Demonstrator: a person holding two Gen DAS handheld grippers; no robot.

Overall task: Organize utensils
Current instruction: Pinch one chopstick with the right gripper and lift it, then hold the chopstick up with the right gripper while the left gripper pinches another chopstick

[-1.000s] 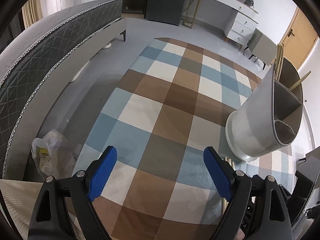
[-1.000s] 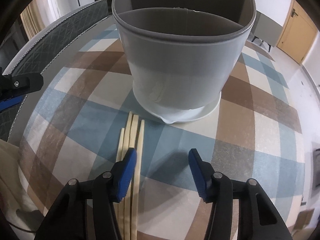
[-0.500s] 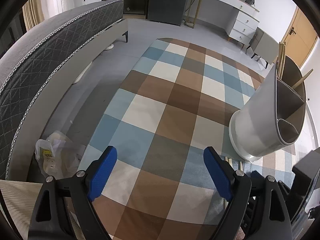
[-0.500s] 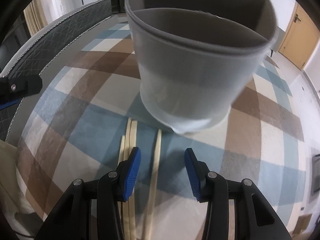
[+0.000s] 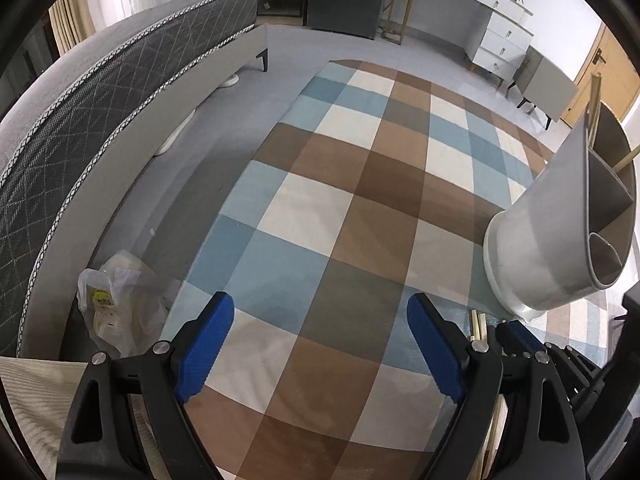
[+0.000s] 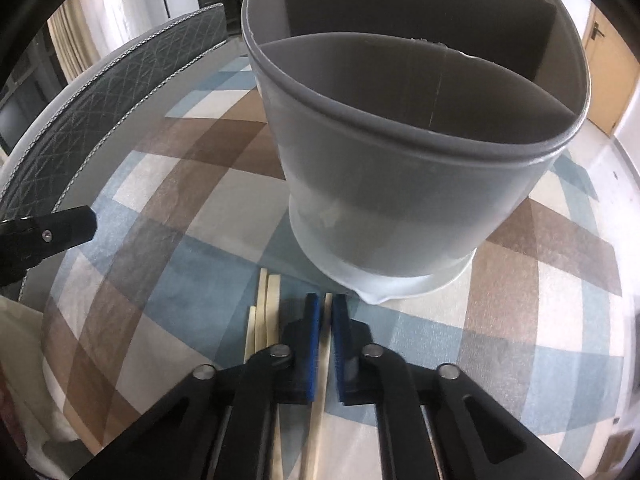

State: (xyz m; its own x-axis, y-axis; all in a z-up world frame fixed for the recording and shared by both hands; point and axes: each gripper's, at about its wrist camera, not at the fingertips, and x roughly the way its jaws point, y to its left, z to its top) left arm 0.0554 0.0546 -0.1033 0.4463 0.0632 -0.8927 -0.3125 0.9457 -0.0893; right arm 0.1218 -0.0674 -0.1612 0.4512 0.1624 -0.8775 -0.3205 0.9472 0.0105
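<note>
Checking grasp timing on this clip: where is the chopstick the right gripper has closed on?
In the right wrist view, the chopstick lies on the checked rug, pinched by the right gripper, just right of the loose chopsticks, before the grey holder.

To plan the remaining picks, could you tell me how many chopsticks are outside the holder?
4 chopsticks: one in the right gripper, three side by side on the rug left of it; more may be hidden.
</note>
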